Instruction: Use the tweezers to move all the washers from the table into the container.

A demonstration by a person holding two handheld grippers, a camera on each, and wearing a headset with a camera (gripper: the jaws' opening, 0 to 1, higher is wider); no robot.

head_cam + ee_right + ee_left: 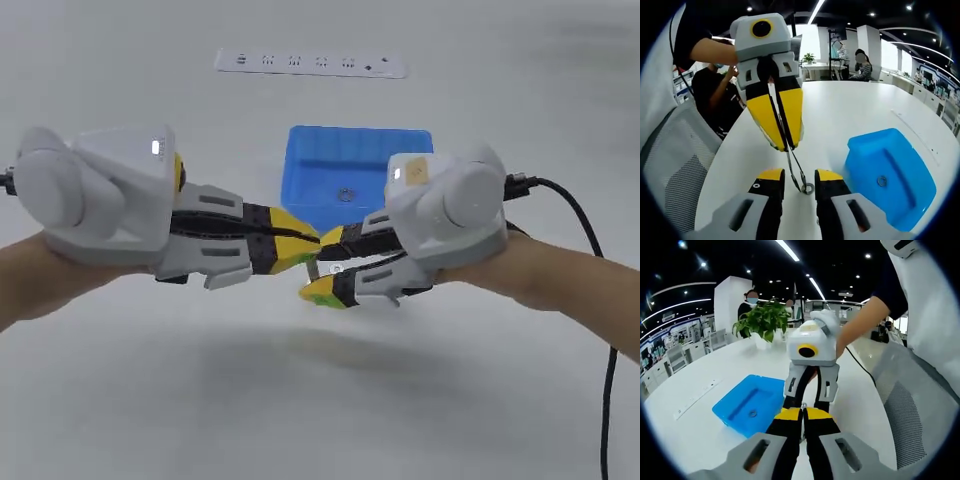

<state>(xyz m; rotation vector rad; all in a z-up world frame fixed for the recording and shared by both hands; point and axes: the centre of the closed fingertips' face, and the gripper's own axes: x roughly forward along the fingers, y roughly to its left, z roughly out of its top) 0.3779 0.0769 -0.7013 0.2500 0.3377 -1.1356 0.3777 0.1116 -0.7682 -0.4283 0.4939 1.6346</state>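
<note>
Blue container (310, 170) holds one washer (345, 194); tweezers (792, 165) pinch a second washer (807, 188).

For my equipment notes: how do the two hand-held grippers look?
The left gripper and right gripper have rounded pale grey bodies and black jaws with yellow tips. A black cable leaves the right one. The forearms are bare.

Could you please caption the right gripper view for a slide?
Tweezers in left gripper hold a washer near the blue container.

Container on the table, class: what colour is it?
The container is plain bright blue. It shows best in the head view.
</note>
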